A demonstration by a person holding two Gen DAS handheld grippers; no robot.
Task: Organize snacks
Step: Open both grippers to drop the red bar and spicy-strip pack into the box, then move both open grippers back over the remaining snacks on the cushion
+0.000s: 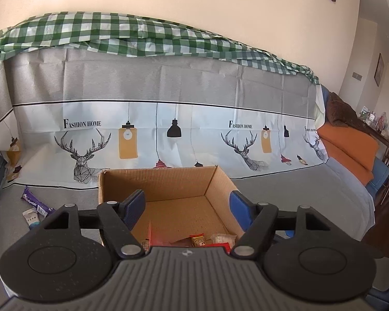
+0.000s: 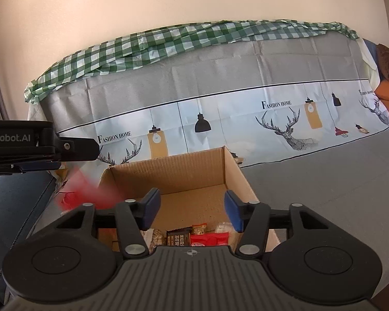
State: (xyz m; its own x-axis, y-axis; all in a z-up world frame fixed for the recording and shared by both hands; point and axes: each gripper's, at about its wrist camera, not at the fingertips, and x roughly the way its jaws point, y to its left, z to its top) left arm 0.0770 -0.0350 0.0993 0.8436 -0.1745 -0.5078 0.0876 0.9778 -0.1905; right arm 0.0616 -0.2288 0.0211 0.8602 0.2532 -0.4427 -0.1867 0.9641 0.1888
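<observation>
Both grippers hover over the open cardboard box (image 1: pixel 168 189), left gripper (image 1: pixel 186 204) and right gripper (image 2: pixel 192 207) with jaws wide and empty, likely ready for dropping snacks in. Packets (image 2: pixel 194 235) lie at its near end. Only the left view shows the purple bar (image 1: pixel 36 202) and white tube (image 1: pixel 31 217) lower left, outside the box on the sofa (image 1: pixel 285 197)

Left tongs (image 1: pixel 186 207) spread wide, right tongs (image 2: pixel 192 207) spread, both empty

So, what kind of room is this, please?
Probably a home living room. A sofa draped in a grey printed cover and a green checked cloth fills the view, framed pictures hang on the wall, and a cardboard box of snacks sits on the seat.
</observation>
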